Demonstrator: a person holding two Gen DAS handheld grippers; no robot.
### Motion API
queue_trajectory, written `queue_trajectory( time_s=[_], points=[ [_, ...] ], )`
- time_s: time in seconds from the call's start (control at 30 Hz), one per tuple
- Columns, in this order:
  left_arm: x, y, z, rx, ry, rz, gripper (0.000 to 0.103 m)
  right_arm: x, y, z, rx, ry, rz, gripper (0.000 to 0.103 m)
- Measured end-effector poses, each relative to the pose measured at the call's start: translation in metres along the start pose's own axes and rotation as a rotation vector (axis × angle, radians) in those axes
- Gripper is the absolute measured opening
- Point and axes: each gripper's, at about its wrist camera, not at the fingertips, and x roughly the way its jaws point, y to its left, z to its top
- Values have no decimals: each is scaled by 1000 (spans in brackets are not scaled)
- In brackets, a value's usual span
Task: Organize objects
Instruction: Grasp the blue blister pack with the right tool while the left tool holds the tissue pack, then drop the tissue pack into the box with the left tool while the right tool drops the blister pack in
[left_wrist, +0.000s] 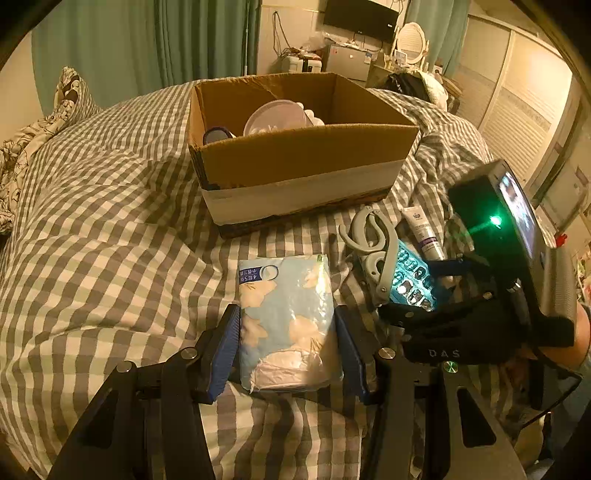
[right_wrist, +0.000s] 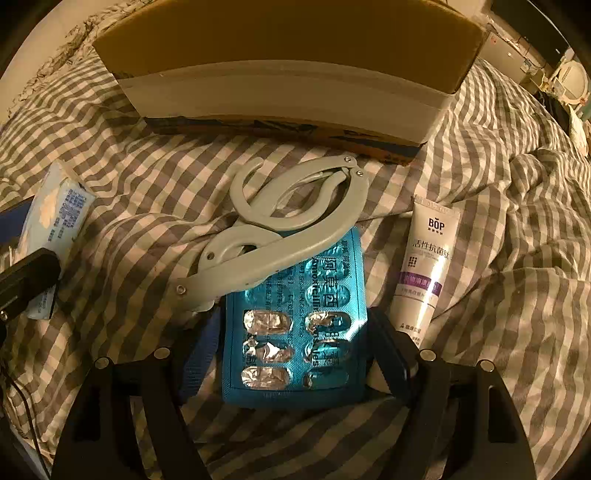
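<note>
A pale blue tissue pack lies on the checked bedspread between the pads of my left gripper, which touch its sides. The pack also shows in the right wrist view. A blue pill blister sheet lies between the fingers of my right gripper, which close on its edges. The sheet also shows in the left wrist view. A grey folding hanger lies partly on the blister sheet. A white tube lies to the right. An open cardboard box stands beyond them.
The box holds a clear plastic lid and a dark round object. The bedspread is rumpled. A patterned pillow lies far left. A wardrobe stands to the right.
</note>
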Motion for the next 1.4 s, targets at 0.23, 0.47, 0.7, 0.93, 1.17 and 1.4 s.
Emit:
queue_trajectory(
  time_s=[0.23,0.47,0.7,0.93,1.17,1.4],
  points=[
    [-5,-2,0,3,-14,-4,52,-37,3,-31,36,-80,43,69],
    [-13,-8,1,22,-32,-8,52,-91,15,-48,-16,-189,3,69],
    [-28,-12,6,29,-70,-12,52,-149,24,-35,-38,-330,-21,69],
    [-50,-3,25,6,-120,-44,52,-190,18,-16,-61,-436,-59,69],
    [-71,10,90,-8,-212,-8,52,-213,11,39,-90,-523,-82,69],
    [-56,19,163,-5,-242,41,52,-217,-1,106,-61,-581,-57,69]
  ],
)
